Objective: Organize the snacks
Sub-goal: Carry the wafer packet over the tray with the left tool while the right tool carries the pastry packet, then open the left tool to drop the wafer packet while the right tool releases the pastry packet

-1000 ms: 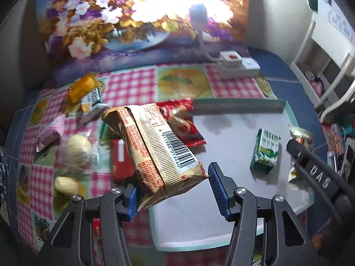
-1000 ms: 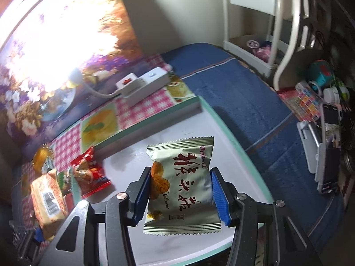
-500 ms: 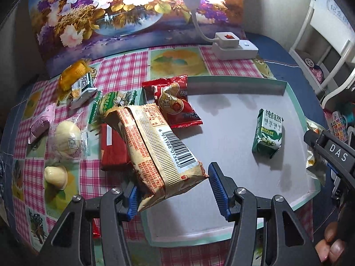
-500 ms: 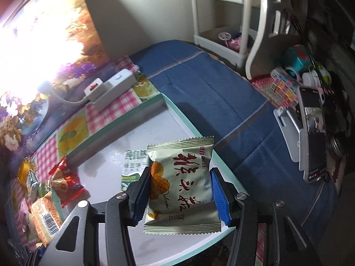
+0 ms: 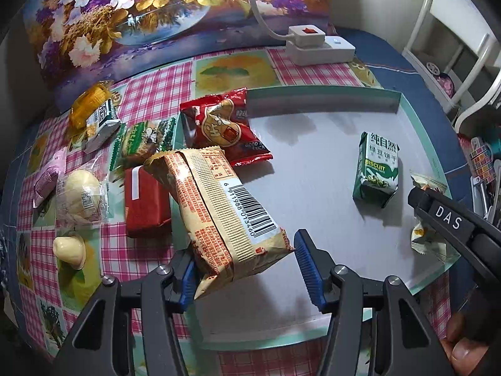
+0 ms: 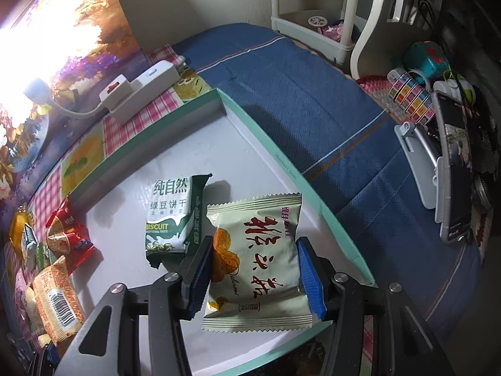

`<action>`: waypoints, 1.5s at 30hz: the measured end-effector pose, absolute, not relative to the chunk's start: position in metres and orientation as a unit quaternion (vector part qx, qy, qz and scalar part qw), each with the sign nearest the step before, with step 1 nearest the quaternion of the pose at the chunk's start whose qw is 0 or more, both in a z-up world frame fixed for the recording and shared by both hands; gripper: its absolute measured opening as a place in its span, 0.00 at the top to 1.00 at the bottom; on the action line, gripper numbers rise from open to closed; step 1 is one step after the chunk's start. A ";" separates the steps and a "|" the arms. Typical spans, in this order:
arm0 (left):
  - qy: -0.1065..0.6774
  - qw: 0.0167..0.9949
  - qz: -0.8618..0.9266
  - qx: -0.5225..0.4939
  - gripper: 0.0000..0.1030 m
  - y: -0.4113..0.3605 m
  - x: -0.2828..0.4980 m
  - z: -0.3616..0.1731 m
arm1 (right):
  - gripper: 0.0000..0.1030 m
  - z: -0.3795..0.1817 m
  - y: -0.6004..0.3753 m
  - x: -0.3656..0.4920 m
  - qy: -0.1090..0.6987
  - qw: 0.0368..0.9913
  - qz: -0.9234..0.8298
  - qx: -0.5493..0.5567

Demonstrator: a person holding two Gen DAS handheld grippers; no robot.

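My left gripper [image 5: 244,260] is shut on a long tan packet with a barcode [image 5: 219,206], held tilted above the left edge of the white tray with the teal rim [image 5: 322,91]. My right gripper [image 6: 252,250] is shut on a pale green packet with red characters [image 6: 260,266], low over the tray's right front corner [image 6: 281,169]. In the left wrist view the right gripper's black body [image 5: 444,219] shows at the right with that packet [image 5: 427,238]. A green biscuit pack [image 5: 377,169] [image 6: 170,216] and a red packet [image 5: 222,128] [image 6: 67,238] lie in the tray.
Several loose snacks lie on the checkered cloth left of the tray: a red bar [image 5: 145,200], a green wafer pack [image 5: 144,138], a yellow pack [image 5: 90,103], cream buns [image 5: 81,191]. A white power strip [image 5: 319,45] sits behind. A phone on a stand [image 6: 451,169] is at the right.
Both grippers have sunk toward the tray with their packets still held. The green biscuit pack has come into the right wrist view beside the pale packet.
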State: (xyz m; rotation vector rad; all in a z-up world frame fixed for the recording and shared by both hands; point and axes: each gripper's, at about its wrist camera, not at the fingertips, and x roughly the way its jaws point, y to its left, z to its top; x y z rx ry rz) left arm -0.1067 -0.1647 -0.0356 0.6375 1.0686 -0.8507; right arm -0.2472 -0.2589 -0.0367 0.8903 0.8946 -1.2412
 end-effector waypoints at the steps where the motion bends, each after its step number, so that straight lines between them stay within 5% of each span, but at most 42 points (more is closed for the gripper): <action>1: 0.485 0.729 -0.386 0.290 0.43 -0.165 -0.107 -0.036 | 0.46 -0.037 -0.260 -0.247 0.393 0.634 -0.541 0.390; 20: 0.488 0.722 -0.382 0.306 0.42 -0.167 -0.104 -0.044 | 0.46 -0.041 -0.263 -0.244 0.403 0.641 -0.520 0.396; 25: 0.486 0.728 -0.379 0.301 0.26 -0.166 -0.103 -0.043 | 0.46 -0.041 -0.264 -0.244 0.403 0.642 -0.519 0.395; 37: 0.480 0.739 -0.374 0.288 0.26 -0.163 -0.098 -0.034 | 0.46 -0.040 -0.265 -0.242 0.403 0.642 -0.517 0.398; 45: 0.480 0.751 -0.361 0.274 0.23 -0.160 -0.091 -0.031 | 0.32 -0.038 -0.268 -0.242 0.400 0.641 -0.517 0.403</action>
